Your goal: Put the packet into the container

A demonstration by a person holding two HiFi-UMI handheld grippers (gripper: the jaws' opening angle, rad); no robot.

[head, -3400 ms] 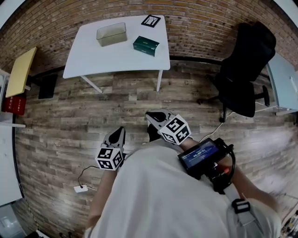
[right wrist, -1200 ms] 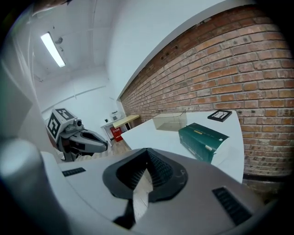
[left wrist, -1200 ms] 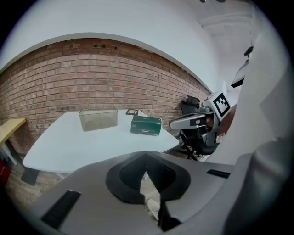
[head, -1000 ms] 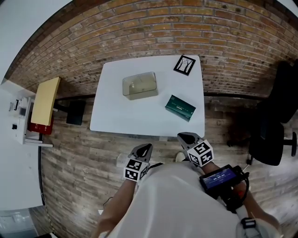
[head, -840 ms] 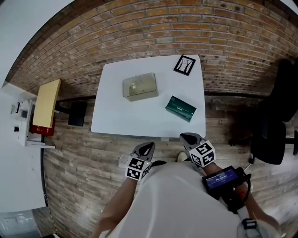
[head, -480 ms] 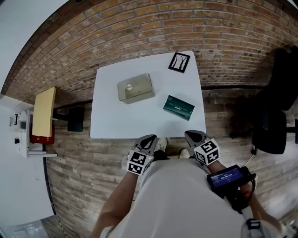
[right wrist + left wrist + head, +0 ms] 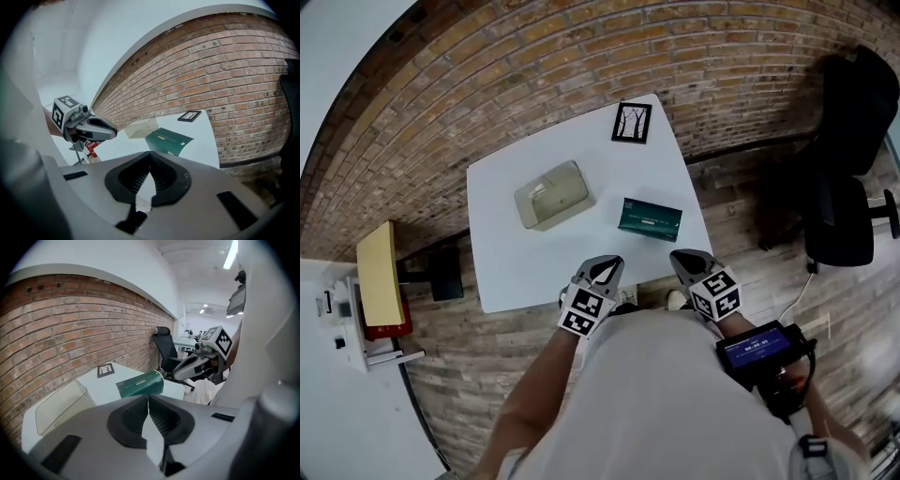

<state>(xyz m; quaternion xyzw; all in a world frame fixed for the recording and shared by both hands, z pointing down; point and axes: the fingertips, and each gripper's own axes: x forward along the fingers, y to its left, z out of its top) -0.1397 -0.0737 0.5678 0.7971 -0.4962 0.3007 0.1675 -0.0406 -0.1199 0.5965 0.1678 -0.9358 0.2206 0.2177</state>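
Green packet point(image 7: 139, 384) beyond closed, empty tool point(image 7: 148, 398)

Colour check: white, dark green, brick red.
Table point(image 7: 511, 262) plain white; packet point(image 7: 650, 218) dark green with small pale marks (print too small to read); container point(image 7: 554, 194) translucent grey-beige; card point(image 7: 630, 123) black border, white face, black line pattern; wall point(image 7: 534, 56) red-brown brick, pale mortar; floor point(image 7: 750, 272) brown wood planks; chair point(image 7: 844, 141) black; left gripper point(image 7: 607, 266) and right gripper point(image 7: 682, 260) pale grey, black pads, cubes with black-and-white square markers.
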